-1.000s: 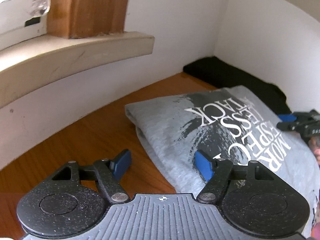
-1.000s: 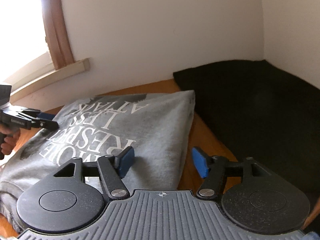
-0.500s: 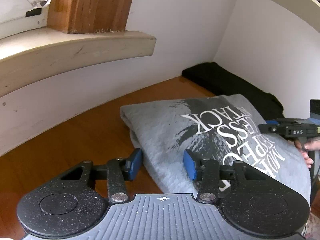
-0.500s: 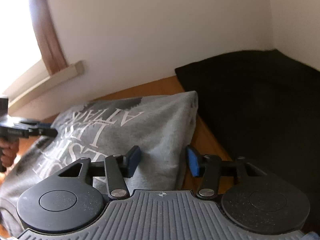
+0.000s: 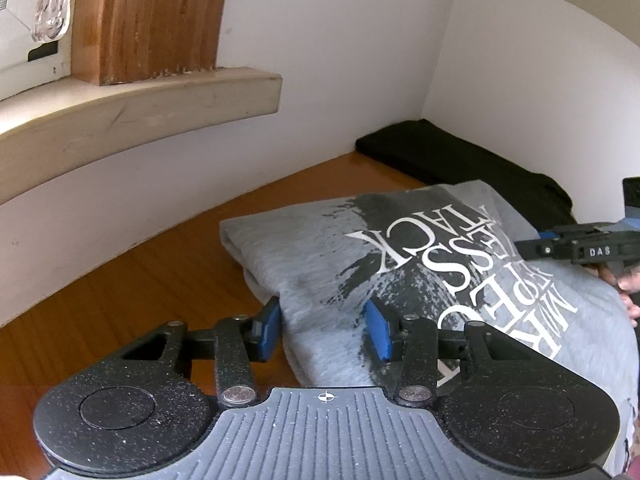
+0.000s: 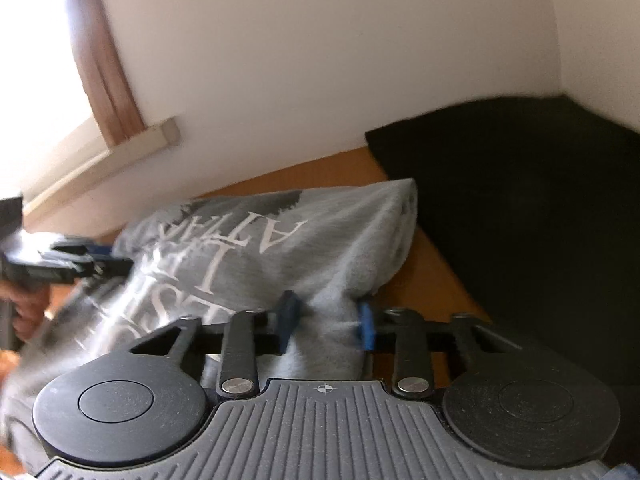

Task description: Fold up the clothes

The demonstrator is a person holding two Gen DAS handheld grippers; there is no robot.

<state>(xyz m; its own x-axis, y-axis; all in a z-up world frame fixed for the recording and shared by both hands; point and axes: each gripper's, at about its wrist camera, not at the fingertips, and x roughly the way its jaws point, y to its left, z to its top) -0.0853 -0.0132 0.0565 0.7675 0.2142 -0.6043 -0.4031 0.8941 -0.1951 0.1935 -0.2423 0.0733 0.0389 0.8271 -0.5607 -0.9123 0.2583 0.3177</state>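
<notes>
A folded grey cotton T-shirt with white block lettering (image 5: 400, 264) is seen lying on the orange-brown wooden surface (image 5: 132, 280), in the centre and right of the left wrist view and the centre left of the right wrist view.

The left gripper (image 5: 325, 328) is set at the shirt's near left edge; its jaws have just been closing, and the cloth lies between the blue pads, which appear to press its folded edge, so it is judged clamped on the shirt. The right gripper (image 6: 327, 322) has just been closing as well, and a bunched ridge of grey fabric is pinched between its pads.

A slip could be expected if only the top layer is caught by either gripper: the lower folds would then fall open when lifted. An uneven lift by the two hands could skew the fold.

A flat black fabric piece (image 6: 520, 220) is shown filling the right of the right wrist view, while only its thin strip is seen at the upper right of the left wrist view. The pale window sill (image 5: 140, 116) and brown wooden frame (image 5: 152, 20) are shown large only in the left wrist view.
</notes>
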